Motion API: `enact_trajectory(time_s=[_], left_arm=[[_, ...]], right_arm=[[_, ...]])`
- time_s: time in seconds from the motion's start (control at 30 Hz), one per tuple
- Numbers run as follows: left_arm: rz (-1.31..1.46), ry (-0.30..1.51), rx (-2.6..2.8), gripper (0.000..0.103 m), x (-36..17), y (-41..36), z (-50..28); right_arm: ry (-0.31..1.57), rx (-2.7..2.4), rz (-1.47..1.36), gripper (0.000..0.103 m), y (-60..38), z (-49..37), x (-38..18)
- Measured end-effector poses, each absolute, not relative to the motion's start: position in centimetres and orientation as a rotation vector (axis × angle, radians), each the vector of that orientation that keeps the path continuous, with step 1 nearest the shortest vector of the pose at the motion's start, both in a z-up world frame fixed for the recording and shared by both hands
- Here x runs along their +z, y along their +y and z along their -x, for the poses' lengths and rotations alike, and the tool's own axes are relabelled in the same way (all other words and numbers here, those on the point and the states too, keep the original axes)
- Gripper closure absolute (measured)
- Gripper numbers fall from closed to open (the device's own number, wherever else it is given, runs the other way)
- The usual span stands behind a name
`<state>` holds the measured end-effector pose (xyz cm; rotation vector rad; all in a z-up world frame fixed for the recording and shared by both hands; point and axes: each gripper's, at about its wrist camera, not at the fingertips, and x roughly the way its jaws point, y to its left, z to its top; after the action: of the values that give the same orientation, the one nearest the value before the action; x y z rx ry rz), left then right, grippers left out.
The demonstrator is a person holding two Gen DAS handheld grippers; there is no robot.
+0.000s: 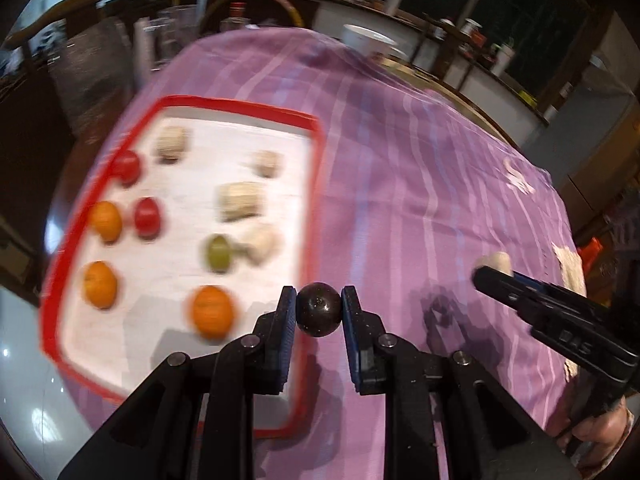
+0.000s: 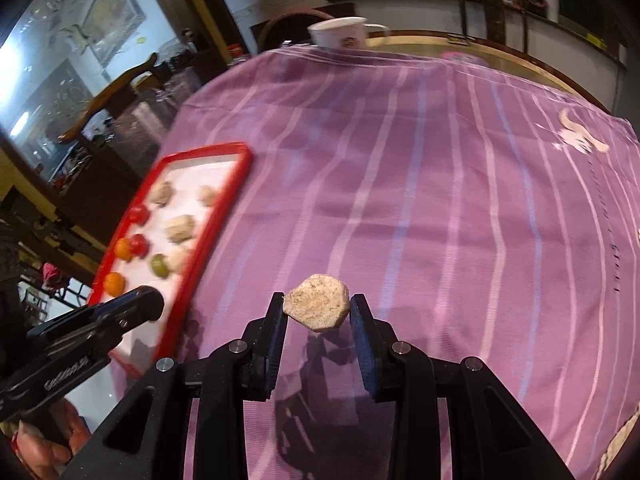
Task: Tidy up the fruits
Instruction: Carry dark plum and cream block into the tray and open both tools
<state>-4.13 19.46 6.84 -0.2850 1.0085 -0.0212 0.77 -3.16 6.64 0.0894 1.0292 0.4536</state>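
My left gripper [image 1: 319, 309] is shut on a small dark round fruit [image 1: 319, 309], held above the right rim of a red-rimmed white tray [image 1: 316, 184]. The tray holds orange fruits [image 1: 212, 311], red fruits [image 1: 147, 217], a green fruit [image 1: 218, 253] and several beige lumps [image 1: 241, 201]. My right gripper [image 2: 318, 307] is shut on a beige, speckled lump [image 2: 317, 306], lifted above the purple striped cloth [image 2: 420, 200]. In the left wrist view the right gripper [image 1: 490, 270] enters from the right with that lump [image 1: 496, 262]. In the right wrist view the left gripper [image 2: 150, 300] hangs over the tray [image 2: 224, 208].
A white cup [image 2: 340, 33] stands at the far edge of the round table. A wooden chair back [image 1: 252, 4] and glass jars [image 1: 172, 32] lie behind the table. A person's hand [image 1: 600, 428] holds the right gripper. Shelves with bottles line the back wall.
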Motion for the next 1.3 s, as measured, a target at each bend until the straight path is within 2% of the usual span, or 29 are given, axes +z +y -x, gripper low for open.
enact_trajectory(time_s=[0.37,0.87,0.9,0.97,1.03,1.2,1.3], left_arm=[[0.359,1.061,0.115,0.081,4.7,29.9,6.1],[0.315,1.090,0.037,0.080,3.4,30.6,5.3],[0.321,1.091,0.033,0.078,3.5,30.6,5.2],[0.342,1.092,0.021,0.067,3.7,30.9,5.1],[0.351,1.087,0.016,0.052,4.1,31.1,5.2],[0.390,1.066,0.014,0.039,5.3,31.8,5.3],[0.432,1.078,0.035,0.039,5.5,32.2,5.3]], right_arm=[[1.056,0.623,-0.050,0.068,8.2,2.3,7.0],[1.144,0.660,0.058,0.068,15.4,4.2,2.5],[1.144,0.656,0.064,0.068,15.5,4.2,2.4],[1.132,0.645,0.076,0.068,15.6,4.1,2.2],[1.127,0.640,0.080,0.067,15.7,4.1,2.3],[1.109,0.649,0.082,0.067,15.8,4.1,2.9],[1.089,0.651,0.086,0.067,15.7,4.4,3.7]])
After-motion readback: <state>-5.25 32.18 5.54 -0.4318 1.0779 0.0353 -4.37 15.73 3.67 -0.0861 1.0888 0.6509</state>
